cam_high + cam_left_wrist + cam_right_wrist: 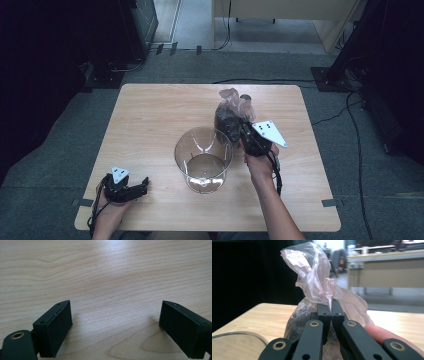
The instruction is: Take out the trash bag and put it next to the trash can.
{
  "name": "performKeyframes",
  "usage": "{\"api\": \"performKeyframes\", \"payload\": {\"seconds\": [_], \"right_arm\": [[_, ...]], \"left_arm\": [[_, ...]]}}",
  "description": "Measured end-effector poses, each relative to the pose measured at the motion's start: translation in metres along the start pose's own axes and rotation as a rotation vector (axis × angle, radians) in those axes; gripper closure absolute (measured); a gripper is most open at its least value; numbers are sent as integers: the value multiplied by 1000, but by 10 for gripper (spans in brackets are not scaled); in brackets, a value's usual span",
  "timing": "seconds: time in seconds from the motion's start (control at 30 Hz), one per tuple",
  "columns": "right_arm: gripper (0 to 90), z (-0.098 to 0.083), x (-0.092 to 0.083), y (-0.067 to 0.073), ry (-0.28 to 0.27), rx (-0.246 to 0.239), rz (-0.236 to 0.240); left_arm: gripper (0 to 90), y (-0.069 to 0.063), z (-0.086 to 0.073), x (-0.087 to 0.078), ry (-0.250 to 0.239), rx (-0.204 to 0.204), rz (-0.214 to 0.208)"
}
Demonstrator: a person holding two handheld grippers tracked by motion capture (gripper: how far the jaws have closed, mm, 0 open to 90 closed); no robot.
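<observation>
Right tongs pinched on the neck of a crumpled clear plastic bag of dark contents, bag at counter centre-right, just beyond a clear round plastic tub, left tongs gaping wide, near-left corner

Pale wooden surface with rounded corners, standing on grey carpet. Dark curtains at left and right. Black cables trailing over the floor at right. Light wooden desk beyond, also seen far off from the right gripper view. Soft, even light.
</observation>
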State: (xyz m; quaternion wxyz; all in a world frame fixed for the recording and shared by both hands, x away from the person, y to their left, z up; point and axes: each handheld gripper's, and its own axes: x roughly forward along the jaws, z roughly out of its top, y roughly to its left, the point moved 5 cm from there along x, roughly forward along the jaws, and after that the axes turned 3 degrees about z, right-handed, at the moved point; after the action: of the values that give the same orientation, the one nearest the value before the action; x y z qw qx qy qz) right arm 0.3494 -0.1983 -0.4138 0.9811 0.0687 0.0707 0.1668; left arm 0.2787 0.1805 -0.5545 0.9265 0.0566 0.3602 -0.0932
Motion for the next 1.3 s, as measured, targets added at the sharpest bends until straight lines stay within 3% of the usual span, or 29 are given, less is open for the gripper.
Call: {"api": "performKeyframes", "payload": {"seconds": [0.13,0.23,0.33,0.37,0.53,0.77,0.9,1.1,1.3], "right_arm": [[900,-16,9,-1,35,-27,57],[900,-30,9,-10,75,40,107],[883,-36,6,-15,87,47,131],[823,-39,2,-17,106,40,156],[627,-41,-8,-23,122,-5,168],[296,-46,-18,-29,192,-14,206],[155,-49,-24,-29,235,-25,229],[44,-57,-33,-33,287,-45,232],[0,-65,-41,-42,302,-43,212]], "left_arm": [[109,0,0,0,0,0,0],[109,0,0,0,1,4,-1],[109,0,1,1,0,3,0],[109,0,1,1,0,3,0],[109,0,1,1,0,3,0],[109,0,1,1,0,3,0],[109,0,1,1,0,2,0],[109,0,0,1,1,2,0],[109,0,0,1,2,4,0]]}}
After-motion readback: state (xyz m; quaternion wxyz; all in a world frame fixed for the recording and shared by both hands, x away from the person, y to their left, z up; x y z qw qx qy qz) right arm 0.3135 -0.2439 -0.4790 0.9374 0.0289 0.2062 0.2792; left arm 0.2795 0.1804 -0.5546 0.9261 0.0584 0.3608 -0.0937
